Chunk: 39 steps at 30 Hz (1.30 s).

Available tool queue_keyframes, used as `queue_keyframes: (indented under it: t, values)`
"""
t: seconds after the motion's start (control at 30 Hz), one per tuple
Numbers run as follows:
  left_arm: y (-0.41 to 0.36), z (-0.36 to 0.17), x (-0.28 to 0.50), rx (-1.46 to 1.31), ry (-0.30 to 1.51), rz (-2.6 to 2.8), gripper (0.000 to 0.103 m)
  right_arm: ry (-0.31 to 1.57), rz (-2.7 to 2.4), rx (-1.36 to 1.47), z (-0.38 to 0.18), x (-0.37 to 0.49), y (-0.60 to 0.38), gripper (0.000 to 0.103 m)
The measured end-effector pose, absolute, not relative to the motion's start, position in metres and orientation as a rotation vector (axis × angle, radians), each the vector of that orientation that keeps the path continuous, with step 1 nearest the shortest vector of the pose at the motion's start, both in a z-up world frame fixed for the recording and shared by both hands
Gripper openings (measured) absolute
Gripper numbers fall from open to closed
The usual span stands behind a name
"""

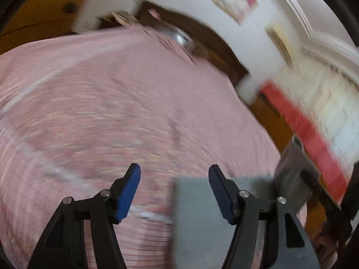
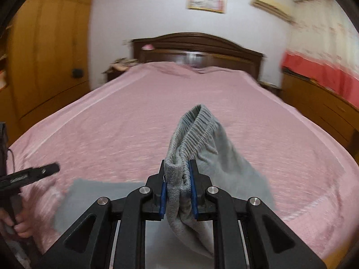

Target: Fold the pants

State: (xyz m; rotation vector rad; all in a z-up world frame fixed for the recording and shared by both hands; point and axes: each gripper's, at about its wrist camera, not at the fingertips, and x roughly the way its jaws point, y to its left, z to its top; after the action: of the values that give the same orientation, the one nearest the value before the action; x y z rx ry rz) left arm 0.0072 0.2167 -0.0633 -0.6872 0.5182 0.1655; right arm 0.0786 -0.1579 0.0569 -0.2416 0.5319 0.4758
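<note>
Bed (image 2: 139, 116) fills the room, pink cover (image 1: 101, 112) spread flat, dark wooden headboard (image 2: 197, 44) at the far end. Wardrobe (image 2: 49, 44) on one side, low wooden cabinet (image 2: 318, 103) on the other.

Grey pants (image 2: 202, 139) are at the near end of the bed: ribbed waistband bunched and lifted off the cover, the rest trailing down flat onto it toward the left.

Right gripper (image 2: 177, 190): fingers narrow, clamped on the bunched waistband, fabric standing up between the blue pads.

Left gripper (image 1: 175, 192): fingers spread wide, nothing between them. It sits over the cover with a flat grey part of the pants just under its right finger. Left-wrist view is heavily blurred, so I can't tell whether it touches the cloth.
</note>
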Motion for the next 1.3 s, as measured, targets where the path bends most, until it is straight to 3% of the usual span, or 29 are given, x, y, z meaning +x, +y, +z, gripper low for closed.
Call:
queue_keyframes:
  t: [0.2,0.67,0.97,1.3]
  values:
    - [0.241,-0.064,-0.025,-0.803,0.437,0.176,0.064,0.538,0.512,-0.278,0.053,0.076,-0.138,0.017]
    - [0.228,-0.058,-0.007,-0.776,0.515,0.167,0.064,0.501,0.58,-0.541,0.022,0.053,-0.101,0.017]
    - [0.226,-0.051,-0.014,-0.698,0.535,0.191,0.064,0.288,0.59,-0.986,-0.023,-0.007,-0.056,0.017]
    - [0.245,-0.062,-0.015,-0.762,0.583,0.197,0.064,0.165,0.648,-1.168,-0.045,-0.052,-0.02,0.017]
